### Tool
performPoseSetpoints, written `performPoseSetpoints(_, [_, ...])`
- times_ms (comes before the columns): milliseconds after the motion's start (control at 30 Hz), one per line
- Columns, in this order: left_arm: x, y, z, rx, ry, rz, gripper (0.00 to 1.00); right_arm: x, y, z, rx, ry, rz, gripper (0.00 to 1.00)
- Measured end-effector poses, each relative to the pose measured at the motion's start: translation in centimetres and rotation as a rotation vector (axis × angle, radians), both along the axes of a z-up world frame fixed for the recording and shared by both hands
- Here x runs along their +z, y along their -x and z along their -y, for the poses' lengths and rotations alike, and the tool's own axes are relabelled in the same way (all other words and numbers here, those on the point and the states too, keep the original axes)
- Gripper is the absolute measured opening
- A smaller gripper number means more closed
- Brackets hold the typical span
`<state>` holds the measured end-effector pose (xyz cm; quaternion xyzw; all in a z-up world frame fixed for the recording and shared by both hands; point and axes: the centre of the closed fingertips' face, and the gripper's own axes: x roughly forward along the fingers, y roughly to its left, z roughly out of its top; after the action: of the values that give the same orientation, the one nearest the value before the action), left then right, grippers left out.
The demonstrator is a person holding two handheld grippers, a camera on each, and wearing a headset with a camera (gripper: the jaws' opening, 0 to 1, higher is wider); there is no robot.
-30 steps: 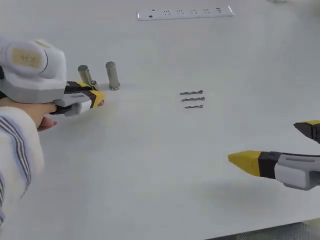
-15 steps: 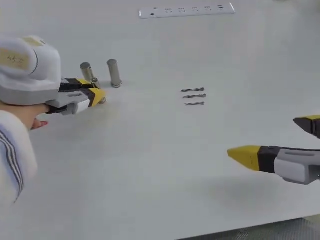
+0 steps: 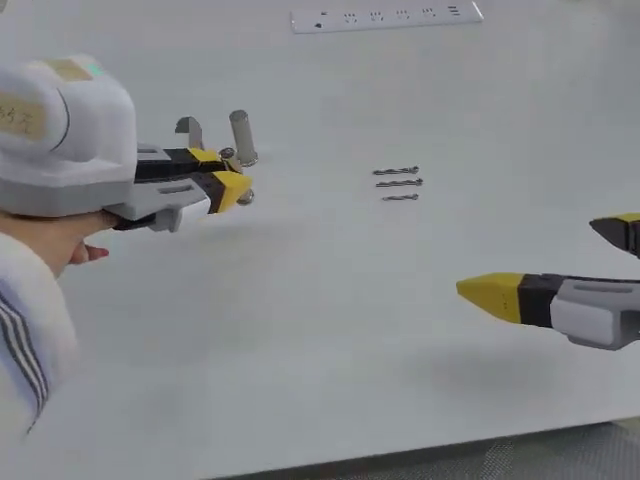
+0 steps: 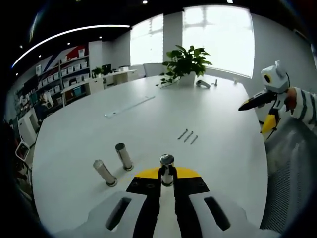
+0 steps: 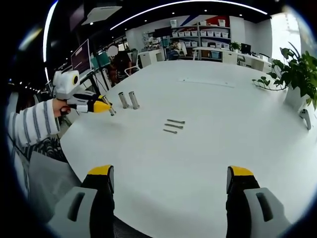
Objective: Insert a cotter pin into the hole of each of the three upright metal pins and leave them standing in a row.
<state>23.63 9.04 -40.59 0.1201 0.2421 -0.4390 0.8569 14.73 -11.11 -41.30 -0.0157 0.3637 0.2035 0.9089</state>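
Observation:
My left gripper (image 3: 232, 180) is shut on one metal pin (image 4: 167, 167), held upright between its yellow-tipped jaws, just in front of two other metal pins (image 3: 241, 136) that stand side by side on the white table. These two pins (image 4: 114, 164) sit left of the jaws in the left gripper view. Three cotter pins (image 3: 398, 183) lie in a small stack mid-table, also seen as cotter pins (image 4: 188, 136) and cotter pins (image 5: 173, 126). My right gripper (image 3: 545, 262) hovers open over the table's near right, nothing between its jaws (image 5: 171, 178). The left gripper (image 5: 101, 105) shows far off beside the pins (image 5: 128, 99).
A white power strip (image 3: 385, 16) lies along the far side of the table (image 3: 320, 320). A potted plant (image 4: 187, 62) stands at the table's far end. The table's front edge runs close below the right gripper. Shelves and desks stand in the room beyond.
My left gripper, with the pin in it, has shifted slightly right, closer in front of the two standing pins. The head camera has moved too. The right gripper has stayed open and still.

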Motion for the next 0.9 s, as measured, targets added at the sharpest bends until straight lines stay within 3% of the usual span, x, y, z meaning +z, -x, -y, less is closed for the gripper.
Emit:
performPoseSetpoints(167, [-0.4, 1.5, 1.7, -0.053, -0.022, 0.013, 0.05, 0.4, -0.2, 0.1, 0.008, 0.0, 0.023, 0.93])
performPoseSetpoints(367, [-1.5, 2.9, 3.7, -0.115, -0.046, 0.005, 0.05, 0.8, -0.7, 0.3, 0.012, 0.005, 0.05, 0.93])
performPoseSetpoints(667, [-2.3, 4.4, 5.4, -0.167, -0.034, 0.004, 0.05, 0.1, -0.6, -0.5, 0.035, -0.008, 0.042, 0.93])
performPoseSetpoints(900, [-3.7, 5.1, 6.4, -0.228, -0.074, 0.003, 0.05, -0.7, -0.5, -0.7, 0.04, -0.023, 0.034, 0.93])
